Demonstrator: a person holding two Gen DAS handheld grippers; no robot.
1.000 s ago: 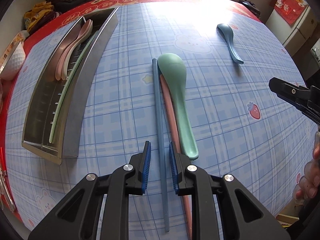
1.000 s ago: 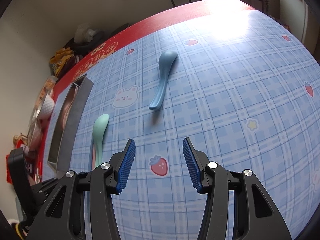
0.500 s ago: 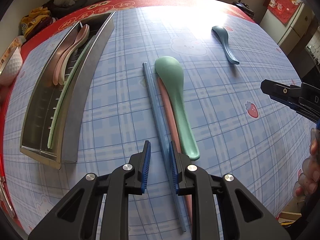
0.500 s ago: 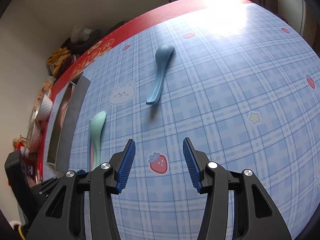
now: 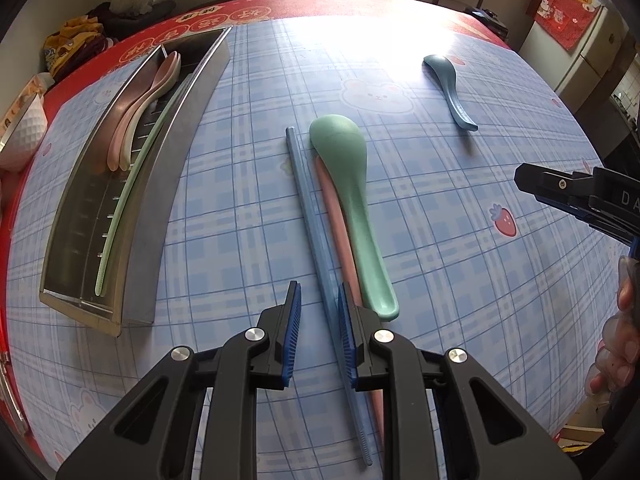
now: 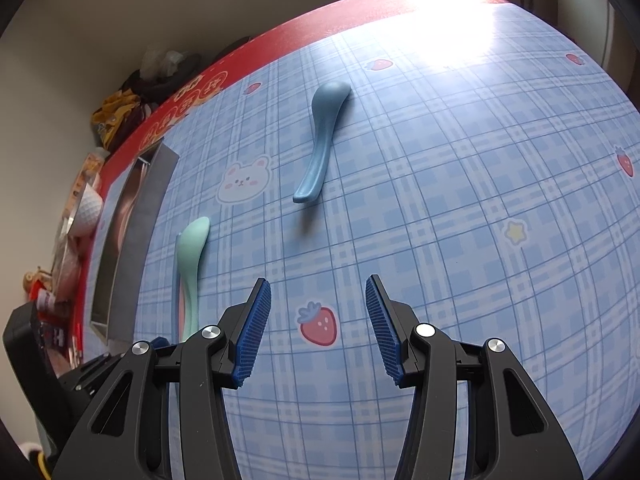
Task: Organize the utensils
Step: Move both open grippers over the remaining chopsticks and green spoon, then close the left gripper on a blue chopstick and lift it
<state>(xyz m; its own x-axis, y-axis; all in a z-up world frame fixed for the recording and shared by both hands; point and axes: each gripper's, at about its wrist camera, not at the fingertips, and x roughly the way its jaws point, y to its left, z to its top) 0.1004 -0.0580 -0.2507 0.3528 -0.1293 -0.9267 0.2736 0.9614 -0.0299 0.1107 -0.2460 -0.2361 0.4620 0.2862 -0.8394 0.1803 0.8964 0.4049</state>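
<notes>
My left tongs (image 5: 318,300) straddle the blue chopstick (image 5: 310,216); my right tongs (image 6: 318,300) hang spread and empty.

Left jaws stand narrowly apart, the chopstick against the right pad, no firm pinch that I can see. A pink chopstick (image 5: 334,216) and green spoon (image 5: 352,200) lie beside it, a blue spoon (image 6: 322,140) beyond my right tongs on the checked tablecloth (image 6: 460,200), and the steel tray (image 5: 160,184) at left holds pink spoons (image 5: 138,108).

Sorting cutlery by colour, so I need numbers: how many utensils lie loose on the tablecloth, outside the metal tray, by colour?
Blue: 2, a spoon and a chopstick
Green: 1, a spoon
Pink: 1, a chopstick partly under the green spoon
Total: 4
</notes>
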